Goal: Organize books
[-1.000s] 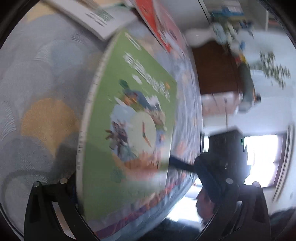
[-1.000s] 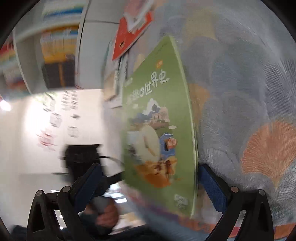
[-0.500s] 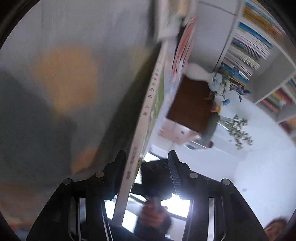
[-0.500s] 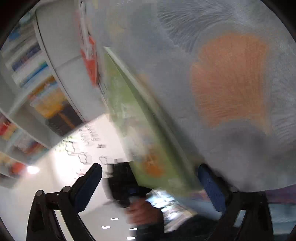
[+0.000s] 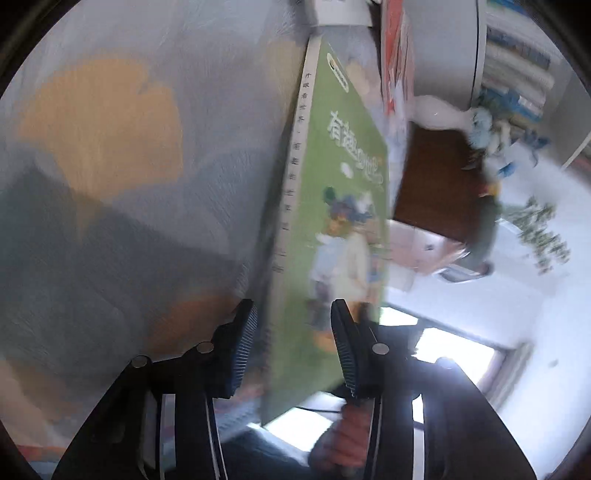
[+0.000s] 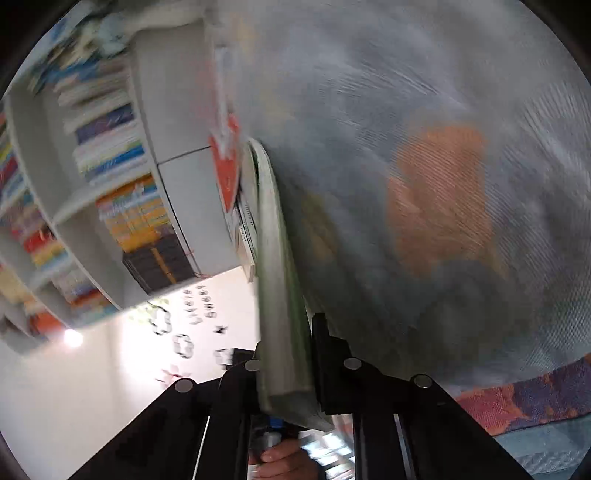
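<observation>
A thin green picture book (image 5: 332, 206) stands on edge over the patterned tablecloth (image 5: 110, 166), its white spine toward the cloth. My left gripper (image 5: 291, 343) has its two fingers on either side of the book's near end, with small gaps showing. In the right wrist view the same book (image 6: 277, 266) is seen edge-on, and my right gripper (image 6: 286, 365) is shut on its near end. A red book (image 5: 397, 55) and a white book (image 5: 341, 11) lie beyond it on the cloth.
A white bookcase (image 6: 92, 177) full of books stands behind the table. A dark wooden cabinet (image 5: 439, 184) with toys and a plant on it stands to the side. The cloth's coloured border (image 6: 524, 402) marks the table's near edge.
The green book has gone from lying nearly flat to standing on edge. My right gripper, open wide before, has shut on it. My left gripper narrowed around its other end.
</observation>
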`<state>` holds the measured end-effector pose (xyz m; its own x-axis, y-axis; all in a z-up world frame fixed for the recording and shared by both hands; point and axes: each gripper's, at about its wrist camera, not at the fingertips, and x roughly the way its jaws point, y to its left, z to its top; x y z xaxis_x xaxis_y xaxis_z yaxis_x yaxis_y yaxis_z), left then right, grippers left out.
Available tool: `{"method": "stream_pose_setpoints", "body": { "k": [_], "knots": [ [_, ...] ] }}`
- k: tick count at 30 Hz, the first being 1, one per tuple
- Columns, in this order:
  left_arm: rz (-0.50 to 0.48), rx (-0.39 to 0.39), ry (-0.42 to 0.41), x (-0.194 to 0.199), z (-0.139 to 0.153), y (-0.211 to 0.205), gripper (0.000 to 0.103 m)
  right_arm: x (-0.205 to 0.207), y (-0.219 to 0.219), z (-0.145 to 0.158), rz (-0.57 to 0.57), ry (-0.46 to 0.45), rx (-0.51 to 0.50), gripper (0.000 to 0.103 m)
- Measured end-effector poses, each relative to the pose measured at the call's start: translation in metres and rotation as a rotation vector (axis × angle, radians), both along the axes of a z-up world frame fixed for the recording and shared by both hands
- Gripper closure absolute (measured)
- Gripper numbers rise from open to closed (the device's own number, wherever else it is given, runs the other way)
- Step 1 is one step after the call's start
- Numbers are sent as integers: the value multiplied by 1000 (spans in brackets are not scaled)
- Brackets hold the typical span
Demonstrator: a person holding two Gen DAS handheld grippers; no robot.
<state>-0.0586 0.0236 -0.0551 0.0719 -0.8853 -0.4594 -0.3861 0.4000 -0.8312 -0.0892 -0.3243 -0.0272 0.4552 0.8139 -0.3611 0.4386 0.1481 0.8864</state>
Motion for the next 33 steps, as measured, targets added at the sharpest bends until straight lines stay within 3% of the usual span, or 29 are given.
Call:
{"method": "stream_pose_setpoints", "body": {
  "k": [2,4,8,11,14,16,20,25,33],
  "knots": [
    [28,-104,-1,0,1,-1,65,4,5,12,26,-39,-45,94],
    [45,-145,-11,1,4,-2,65,5,7,17,14,-69,-5,96],
    [45,-115,-87,4,26,-1,65,11,23,35,12,-109,-27,96],
    [96,-175,-152,7,53,-2,65,18,35,52,35,-143,-66,95],
    [100,-101,-275,7,84,4,65,20,44,84,79,-251,-168,90],
    [109,-85,-316,7,95,7,67,20,51,99,95,-293,-197,88],
    [157,-90,-356,4,105,15,74,23,58,116,95,-376,-254,88],
    [192,-124,-410,-2,118,27,74,17,67,146,109,-487,-327,88],
    [288,-157,-477,-12,142,85,74,24,106,179,170,-631,-328,88]
  ]
}}
